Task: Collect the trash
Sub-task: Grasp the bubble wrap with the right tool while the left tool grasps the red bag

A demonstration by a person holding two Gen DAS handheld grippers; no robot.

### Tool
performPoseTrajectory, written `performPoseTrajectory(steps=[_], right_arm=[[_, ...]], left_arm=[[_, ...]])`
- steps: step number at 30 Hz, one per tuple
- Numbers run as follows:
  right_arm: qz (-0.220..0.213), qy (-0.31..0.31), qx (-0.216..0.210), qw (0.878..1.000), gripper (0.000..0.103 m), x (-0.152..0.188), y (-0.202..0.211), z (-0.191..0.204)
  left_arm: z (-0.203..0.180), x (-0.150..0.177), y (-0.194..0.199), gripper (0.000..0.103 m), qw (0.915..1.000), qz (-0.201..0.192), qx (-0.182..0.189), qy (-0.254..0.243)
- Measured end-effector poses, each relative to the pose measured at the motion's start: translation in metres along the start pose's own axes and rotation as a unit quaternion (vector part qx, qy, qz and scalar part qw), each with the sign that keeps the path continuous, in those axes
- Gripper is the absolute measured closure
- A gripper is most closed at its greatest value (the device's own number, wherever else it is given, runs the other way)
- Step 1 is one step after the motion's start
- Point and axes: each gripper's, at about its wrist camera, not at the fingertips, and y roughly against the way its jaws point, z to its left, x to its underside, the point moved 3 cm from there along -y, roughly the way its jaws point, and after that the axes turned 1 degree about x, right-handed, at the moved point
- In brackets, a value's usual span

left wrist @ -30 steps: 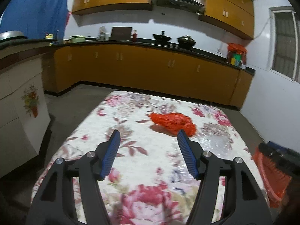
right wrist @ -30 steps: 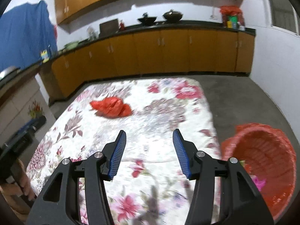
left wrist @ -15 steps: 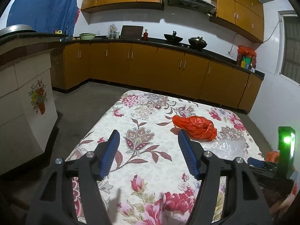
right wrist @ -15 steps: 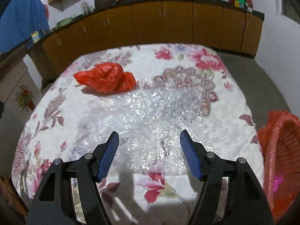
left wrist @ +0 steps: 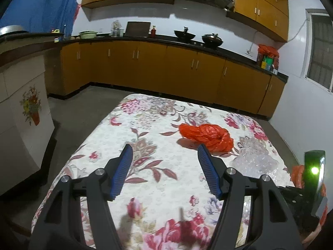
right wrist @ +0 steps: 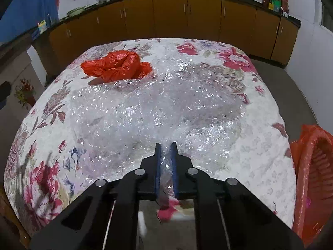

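Observation:
A crumpled orange plastic bag (left wrist: pixel 206 135) lies on the floral tablecloth (left wrist: pixel 158 166); it also shows in the right wrist view (right wrist: pixel 118 66). A large clear bubble wrap sheet (right wrist: pixel 158 108) is spread over the table's middle. My right gripper (right wrist: pixel 165 145) is shut on the near edge of the bubble wrap. My left gripper (left wrist: pixel 164 150) is open and empty above the table, with the orange bag just beyond its right finger. An orange basket (right wrist: pixel 312 175) stands off the table's right side.
Brown kitchen cabinets (left wrist: pixel 166 66) with a black counter run along the far wall. A white cabinet with a flower decal (left wrist: pixel 25 112) stands at the left. The right gripper's body with a green light (left wrist: pixel 314 170) shows at the right of the left wrist view.
My right gripper moved down to the bubble wrap and shut on its near edge. My left gripper stayed open and drifted slightly.

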Motion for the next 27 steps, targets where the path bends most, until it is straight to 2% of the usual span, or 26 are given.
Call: performPoseTrajectory(steps=[7, 13, 20, 24, 27], right_arm=[[-0.044, -0.048, 0.003, 0.998, 0.094, 0.002, 0.035, -0.039], [-0.065, -0.076, 0.007, 0.995, 0.094, 0.0, 0.055, -0.064], [-0.068, -0.1, 0.001, 0.993, 0.094, 0.004, 0.061, -0.084], [-0.065, -0.109, -0.004, 0.992, 0.094, 0.006, 0.06, -0.091], [-0.064, -0.113, -0.009, 0.991, 0.094, 0.004, 0.056, -0.093]], left_arm=[[-0.034, -0.007, -0.027, 0.034, 0.9992, 0.017, 0.028, -0.023], [-0.068, -0.014, -0.07, 0.027, 0.9977, 0.039, 0.04, -0.038], [-0.092, -0.024, -0.131, 0.018, 0.9961, 0.067, 0.022, -0.053], [-0.097, -0.02, -0.165, 0.015, 0.992, 0.101, 0.013, -0.075], [-0.095, -0.016, -0.184, 0.014, 0.9881, 0.132, 0.027, -0.074]])
